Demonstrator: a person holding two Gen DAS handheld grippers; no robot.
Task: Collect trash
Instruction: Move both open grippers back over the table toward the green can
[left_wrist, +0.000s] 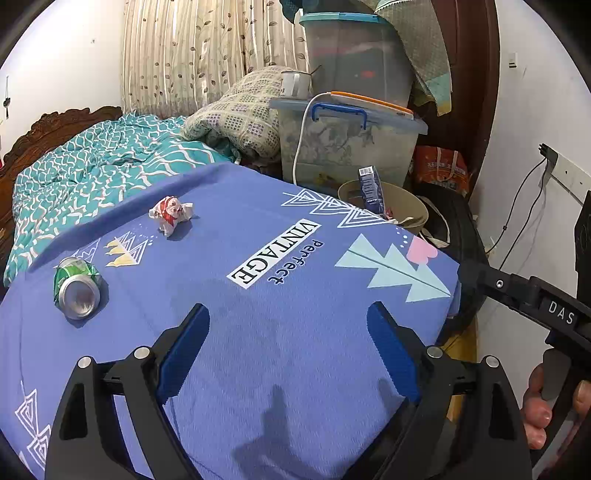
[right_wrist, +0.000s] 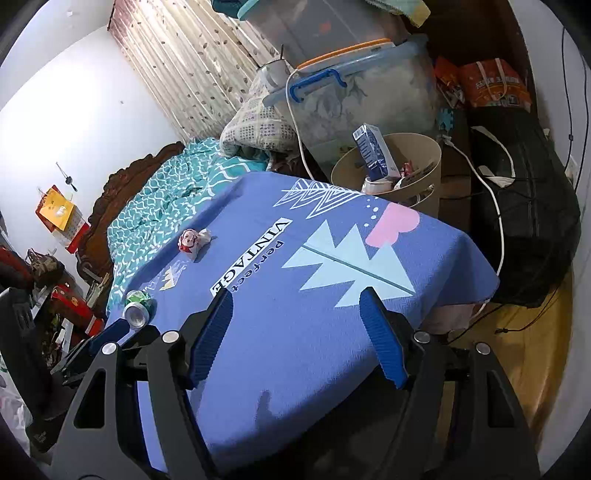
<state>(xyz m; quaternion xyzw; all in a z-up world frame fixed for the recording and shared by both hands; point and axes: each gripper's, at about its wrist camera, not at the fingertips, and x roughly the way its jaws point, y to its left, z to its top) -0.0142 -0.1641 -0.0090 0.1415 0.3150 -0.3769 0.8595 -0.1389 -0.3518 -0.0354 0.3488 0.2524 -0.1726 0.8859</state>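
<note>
A crushed green can lies on its side on the blue cloth-covered table at the left, and shows in the right wrist view. A crumpled red-and-white wrapper lies farther back; it also shows in the right wrist view. A beige trash bin beyond the table's far edge holds a blue carton and other scraps; it shows in the left wrist view. My left gripper is open and empty above the table's near part. My right gripper is open and empty above the table.
A bed with a teal quilt lies left of the table. Stacked clear storage boxes stand behind the bin. A black bag and cables lie on the wooden floor at the right. The other gripper shows at the right edge.
</note>
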